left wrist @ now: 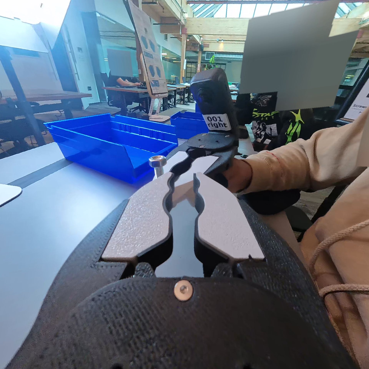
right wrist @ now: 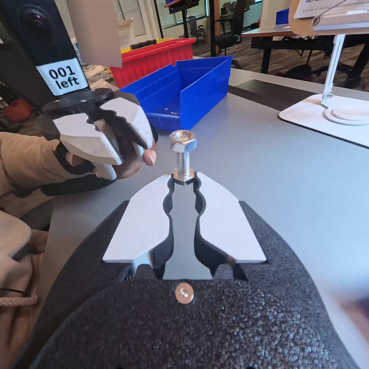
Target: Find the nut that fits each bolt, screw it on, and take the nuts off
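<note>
Worktop [right wrist: 259,159], grey, carries a blue bin [right wrist: 199,99] at upper centre in an open office. Right gripper [right wrist: 183,176], level, clamps its jaws on the nut [right wrist: 183,177] of an upright bolt [right wrist: 182,157]. Left gripper [right wrist: 131,153], at left, tilts down, jaws narrowly parted, empty.

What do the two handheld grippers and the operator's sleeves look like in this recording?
Both grippers are alike: the right gripper and left gripper have pale grey, wavy-edged fingers on rough, textured black printed bodies, each with a silver screw near the base. A black upright camera housing on each carries a white label with dark print. The person wears a beige sweatshirt sleeve, drawstring showing, with black fingerless gloves.
</note>
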Motion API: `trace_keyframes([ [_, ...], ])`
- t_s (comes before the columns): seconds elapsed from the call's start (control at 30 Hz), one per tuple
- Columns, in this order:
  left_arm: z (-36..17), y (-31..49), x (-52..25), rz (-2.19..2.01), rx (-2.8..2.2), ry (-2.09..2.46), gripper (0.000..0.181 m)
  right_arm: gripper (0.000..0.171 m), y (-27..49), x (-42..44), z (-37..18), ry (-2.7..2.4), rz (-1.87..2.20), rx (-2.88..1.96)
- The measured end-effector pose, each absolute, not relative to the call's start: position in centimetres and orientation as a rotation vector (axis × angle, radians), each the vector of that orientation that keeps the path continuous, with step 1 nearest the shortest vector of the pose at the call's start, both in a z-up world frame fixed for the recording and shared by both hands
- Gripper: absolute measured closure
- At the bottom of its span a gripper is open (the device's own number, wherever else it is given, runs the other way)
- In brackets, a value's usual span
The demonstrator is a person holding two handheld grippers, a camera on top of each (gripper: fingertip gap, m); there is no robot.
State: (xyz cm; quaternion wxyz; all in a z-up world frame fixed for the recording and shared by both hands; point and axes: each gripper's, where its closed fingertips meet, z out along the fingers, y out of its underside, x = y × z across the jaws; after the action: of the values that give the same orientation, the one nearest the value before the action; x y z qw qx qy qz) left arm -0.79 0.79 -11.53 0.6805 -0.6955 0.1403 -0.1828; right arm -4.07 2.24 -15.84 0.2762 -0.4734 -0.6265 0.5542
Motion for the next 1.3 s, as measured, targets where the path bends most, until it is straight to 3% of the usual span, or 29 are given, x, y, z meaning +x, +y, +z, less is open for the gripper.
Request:
trace_keyframes([
  [0.2,-12.0,1.4,-1.7,-0.392,-1.58,0.258,0.149,0.153,0.7,-3.8,-16.1,-1.738,1.491,-1.224],
  [0.3,-12.0,1.2,-1.2,-0.39,-1.579,0.287,0.152,0.153,0.7,-3.8,-16.3,-1.739,1.487,-1.23],
  [0.33,-12.0,0.9,-0.8,-0.405,-1.575,0.318,0.165,0.153,1.1,-3.9,-16.2,-1.722,1.487,-1.242],
  [0.37,-11.9,0.8,-0.5,-0.417,-1.571,0.329,0.167,0.153,1.6,-4.0,-16.0,-1.701,1.494,-1.259],
  [0.63,-12.0,1.3,-1.5,-0.394,-1.576,0.269,0.153,0.153,0.9,-3.7,-15.5,-1.702,1.521,-1.232],
  [1.3,-12.0,1.4,-1.4,-0.381,-1.574,0.273,0.151,0.153,-0.4,-3.6,-16.5,-1.772,1.498,-1.202],
])
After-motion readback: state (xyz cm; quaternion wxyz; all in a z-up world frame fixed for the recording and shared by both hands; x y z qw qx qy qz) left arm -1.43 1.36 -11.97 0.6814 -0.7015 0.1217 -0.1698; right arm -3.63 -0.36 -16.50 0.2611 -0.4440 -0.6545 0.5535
